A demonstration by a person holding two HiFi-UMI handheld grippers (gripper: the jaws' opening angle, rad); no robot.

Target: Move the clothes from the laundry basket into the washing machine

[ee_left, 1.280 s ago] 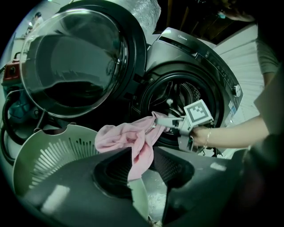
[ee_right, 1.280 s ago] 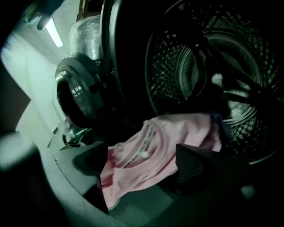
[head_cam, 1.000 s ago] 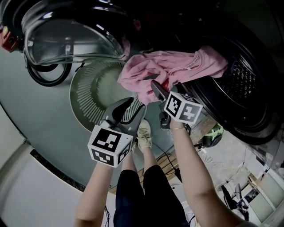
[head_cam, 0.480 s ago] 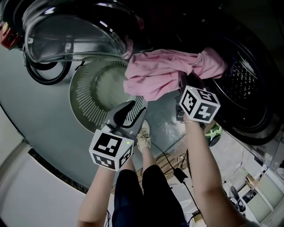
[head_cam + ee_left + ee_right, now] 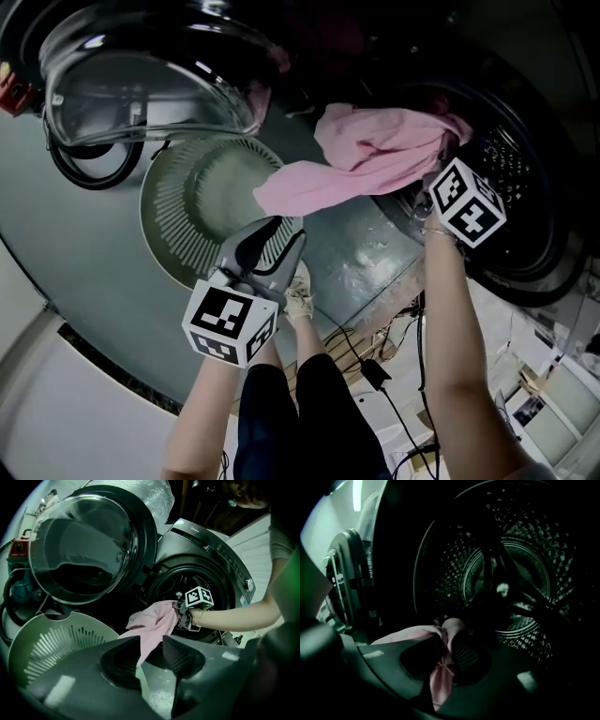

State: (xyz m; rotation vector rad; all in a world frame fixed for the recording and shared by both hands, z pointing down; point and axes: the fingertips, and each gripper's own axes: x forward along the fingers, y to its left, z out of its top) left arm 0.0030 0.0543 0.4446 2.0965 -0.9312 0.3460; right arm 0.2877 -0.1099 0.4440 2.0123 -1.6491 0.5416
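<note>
Your right gripper (image 5: 444,648) is clamped on a bunched fold of the pink garment (image 5: 375,159), right at the mouth of the drum (image 5: 511,578) of the washing machine (image 5: 201,541). Your left gripper (image 5: 278,234) has its jaws apart and holds nothing (the pink seen between them in its own view lies well beyond them).

The garment is partly over the drum's lip. The rest hangs outside, with its loose end in the air near the laundry basket (image 5: 164,225), which shows no other clothes.

**Handling:** I judge the garment light, soft and limp. It will drape and trail behind the grip, not travel as one piece. The bunched hold looks sound. The hanging tail is the spot for a second hold, since it could snag on the opening.

**Orientation:** the long axis runs from the held end at the drum out to the loose end towards the basket. The held end points into the drum.
</note>
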